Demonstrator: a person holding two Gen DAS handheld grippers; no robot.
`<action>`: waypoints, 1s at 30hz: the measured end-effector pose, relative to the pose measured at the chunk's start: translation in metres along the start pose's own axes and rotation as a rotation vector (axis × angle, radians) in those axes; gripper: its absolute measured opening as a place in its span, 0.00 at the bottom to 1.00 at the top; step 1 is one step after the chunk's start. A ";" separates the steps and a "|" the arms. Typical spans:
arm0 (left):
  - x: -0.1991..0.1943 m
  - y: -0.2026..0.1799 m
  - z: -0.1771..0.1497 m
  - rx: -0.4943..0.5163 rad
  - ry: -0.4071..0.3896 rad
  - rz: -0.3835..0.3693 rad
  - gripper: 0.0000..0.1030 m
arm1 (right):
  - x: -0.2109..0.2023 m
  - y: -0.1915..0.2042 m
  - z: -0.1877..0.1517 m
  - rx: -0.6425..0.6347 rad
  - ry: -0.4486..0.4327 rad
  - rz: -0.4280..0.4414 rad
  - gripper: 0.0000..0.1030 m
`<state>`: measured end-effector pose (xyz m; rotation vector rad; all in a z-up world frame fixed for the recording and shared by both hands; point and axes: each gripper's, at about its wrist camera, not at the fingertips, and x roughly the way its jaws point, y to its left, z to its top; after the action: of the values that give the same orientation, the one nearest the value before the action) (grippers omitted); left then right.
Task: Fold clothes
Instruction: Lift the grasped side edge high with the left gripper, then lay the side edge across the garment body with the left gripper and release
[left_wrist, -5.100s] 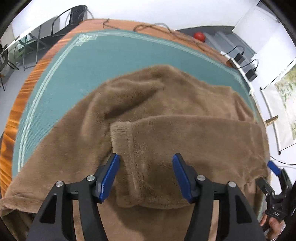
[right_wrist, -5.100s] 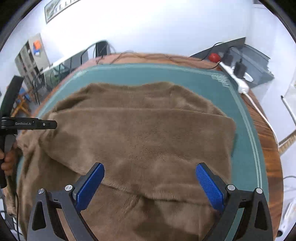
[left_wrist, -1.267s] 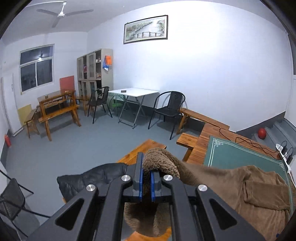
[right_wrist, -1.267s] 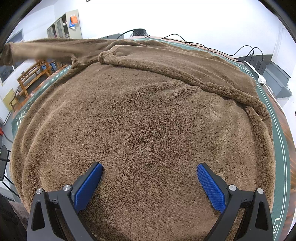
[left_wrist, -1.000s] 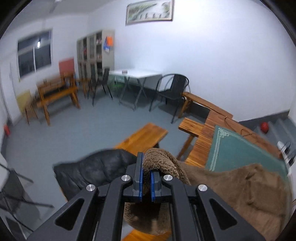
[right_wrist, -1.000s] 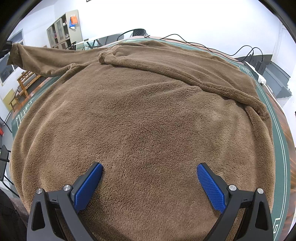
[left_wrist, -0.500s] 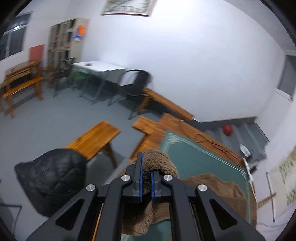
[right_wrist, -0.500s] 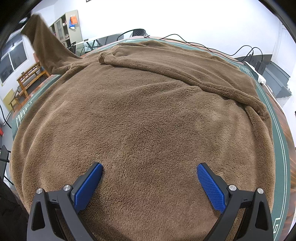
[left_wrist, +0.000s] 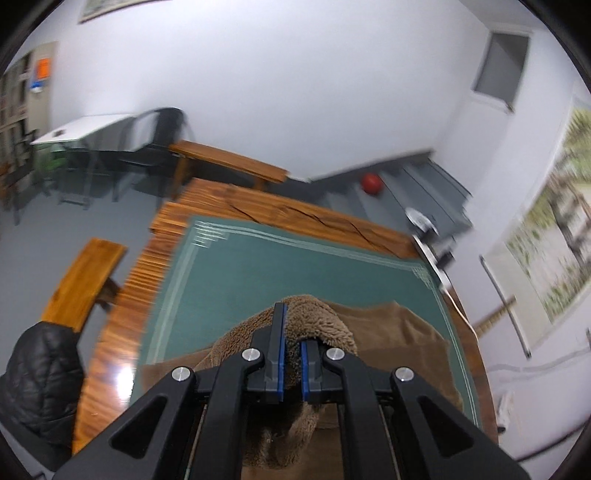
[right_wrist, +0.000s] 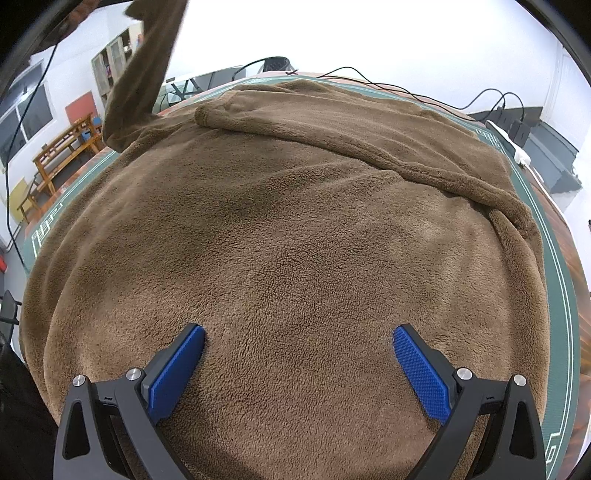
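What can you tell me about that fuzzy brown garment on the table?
The brown garment looks like thick, plush fleece. Its body lies spread over the green mat, with one sleeve folded flat across its far part. The other sleeve is lifted up, its end pinched in the shut left gripper. The open right gripper sits low over the near part, fingers apart.

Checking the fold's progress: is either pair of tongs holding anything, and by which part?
The left tongs are shut on the brown fleece garment, pinching its lifted sleeve end. The right tongs are open, holding nothing.
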<state>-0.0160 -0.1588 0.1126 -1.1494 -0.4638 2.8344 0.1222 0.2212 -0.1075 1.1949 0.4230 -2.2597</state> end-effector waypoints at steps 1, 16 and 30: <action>0.013 -0.010 -0.002 0.013 0.022 -0.014 0.07 | 0.000 0.000 0.003 0.006 0.021 -0.003 1.00; 0.143 -0.130 -0.060 0.217 0.268 -0.086 0.07 | 0.006 -0.001 0.025 0.194 0.141 -0.060 1.00; 0.221 -0.200 -0.107 0.372 0.444 -0.064 0.07 | 0.002 -0.005 0.040 0.405 0.118 0.024 1.00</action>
<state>-0.1154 0.0940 -0.0507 -1.5697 0.0516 2.3596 0.0922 0.2044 -0.0867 1.5272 -0.0126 -2.3283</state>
